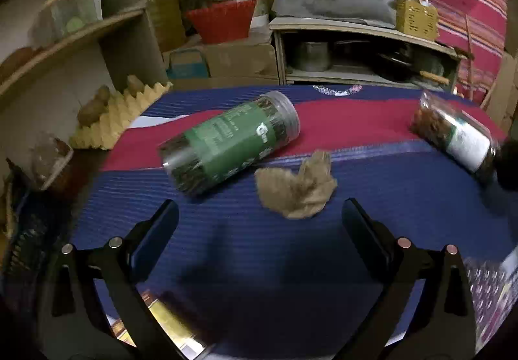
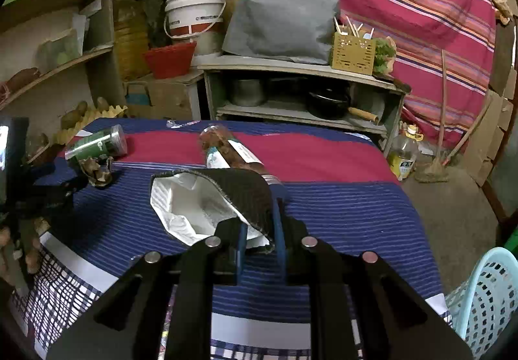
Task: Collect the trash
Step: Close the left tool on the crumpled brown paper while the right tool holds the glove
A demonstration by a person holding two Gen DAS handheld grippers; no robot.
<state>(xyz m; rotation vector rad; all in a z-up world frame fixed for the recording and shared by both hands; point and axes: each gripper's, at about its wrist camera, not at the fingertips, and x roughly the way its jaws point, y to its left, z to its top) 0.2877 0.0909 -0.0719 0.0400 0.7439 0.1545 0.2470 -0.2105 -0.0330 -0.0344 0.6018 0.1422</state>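
Right now my left gripper (image 1: 259, 214) hangs spread wide over the bench (image 1: 291, 263), which is draped in a blue-and-red striped cloth. A crumpled brown paper wad (image 1: 296, 188) lies on the blue stripes just ahead of the fingertips, a little toward the right finger, and nothing touches it. Just beyond it a clear jar with a green label (image 1: 231, 141) lies on its side, nearly touching the wad. A second jar with a white label (image 1: 459, 136) lies tipped over, well apart at the right.

My right gripper (image 2: 260, 240) is pressed together on the edge of a bag (image 2: 223, 198), dark outside with a white lining, whose mouth gapes open toward the left. In the right wrist view the wad sits far left beside the green jar, with the left gripper's dark frame close to it. A pale blue basket (image 2: 485, 295) stands off the bench's right edge.
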